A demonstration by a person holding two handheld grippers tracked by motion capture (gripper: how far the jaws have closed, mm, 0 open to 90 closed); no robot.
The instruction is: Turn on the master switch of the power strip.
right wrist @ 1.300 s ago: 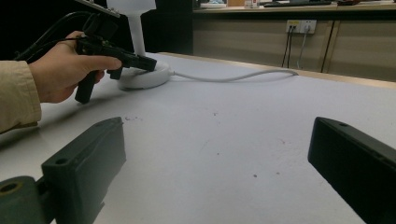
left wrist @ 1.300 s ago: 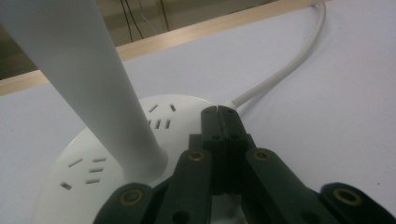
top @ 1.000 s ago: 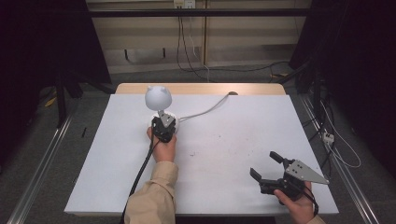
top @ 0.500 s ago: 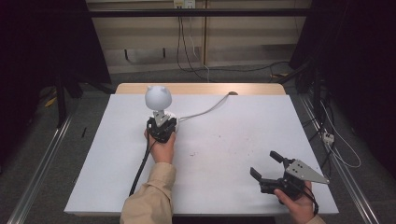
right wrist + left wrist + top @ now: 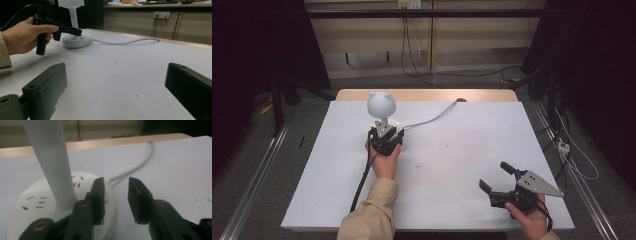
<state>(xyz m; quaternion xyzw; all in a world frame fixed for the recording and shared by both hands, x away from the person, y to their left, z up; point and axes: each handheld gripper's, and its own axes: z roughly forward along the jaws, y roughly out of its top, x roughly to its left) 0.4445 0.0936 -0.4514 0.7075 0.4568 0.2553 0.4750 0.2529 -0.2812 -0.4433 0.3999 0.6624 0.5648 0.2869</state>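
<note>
Notably, white lamp (image 5: 382,107) has socket-slotted round base (image 5: 32,202).

Lamp (image 5: 53,162) stem cut off by top edge in left gripper view, head out of frame; base (image 5: 32,202) partly hidden behind jaws. In high view, base mostly covered by left gripper (image 5: 385,131). Marks on table (image 5: 452,165) too small to tell.

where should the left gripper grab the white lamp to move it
Probably the white stem just above the round base of the lamp, coming in level from the person's side. The stem is slim and upright, so it fits between the jaws, while the base is flat and wide. The left gripper has just been opening, nothing between its jaws, beside the stem.
</note>
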